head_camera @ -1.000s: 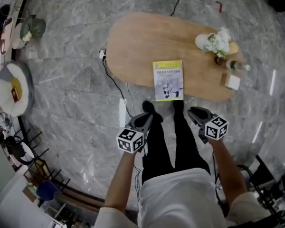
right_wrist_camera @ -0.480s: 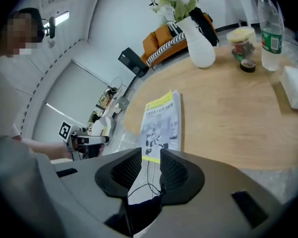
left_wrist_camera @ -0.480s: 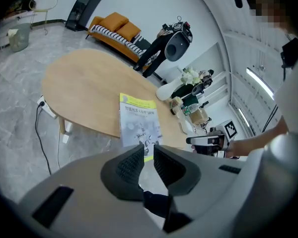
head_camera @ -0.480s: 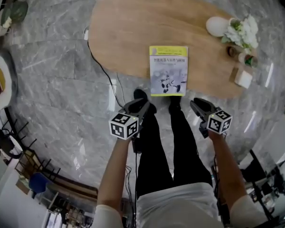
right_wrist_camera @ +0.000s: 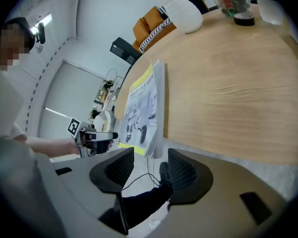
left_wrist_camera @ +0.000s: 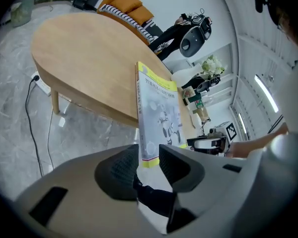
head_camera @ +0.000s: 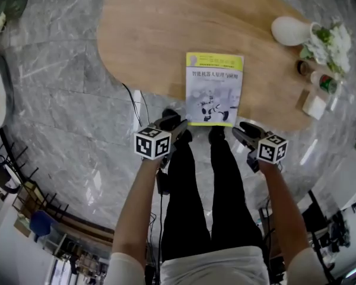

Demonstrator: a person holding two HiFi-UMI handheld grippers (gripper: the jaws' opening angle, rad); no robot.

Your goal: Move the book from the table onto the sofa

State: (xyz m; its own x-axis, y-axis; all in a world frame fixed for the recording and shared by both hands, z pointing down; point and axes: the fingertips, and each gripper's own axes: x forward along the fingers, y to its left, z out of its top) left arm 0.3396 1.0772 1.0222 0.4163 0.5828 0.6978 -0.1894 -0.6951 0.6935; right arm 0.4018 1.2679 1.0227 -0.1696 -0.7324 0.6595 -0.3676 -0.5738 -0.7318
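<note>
Book, pale grey with yellow bands and a robot figure on its cover, lies flat on the wooden table, its near edge just ahead of our left gripper and right gripper. Both jaws are spread, having just been opening, and pinch nothing. Since a second ago we have brought both grippers closer to it.

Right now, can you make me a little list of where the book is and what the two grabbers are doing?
Book: lies flat on the wooden table, its near end poking over the edge.
Left gripper: fingers apart, just been opening, nothing between them yet; the book's near end is just ahead.
Right gripper: fingers apart, just been opening, nothing between them yet.
Also on the table: white vase with flowers, bottle, small white box, all at the right end.
</note>
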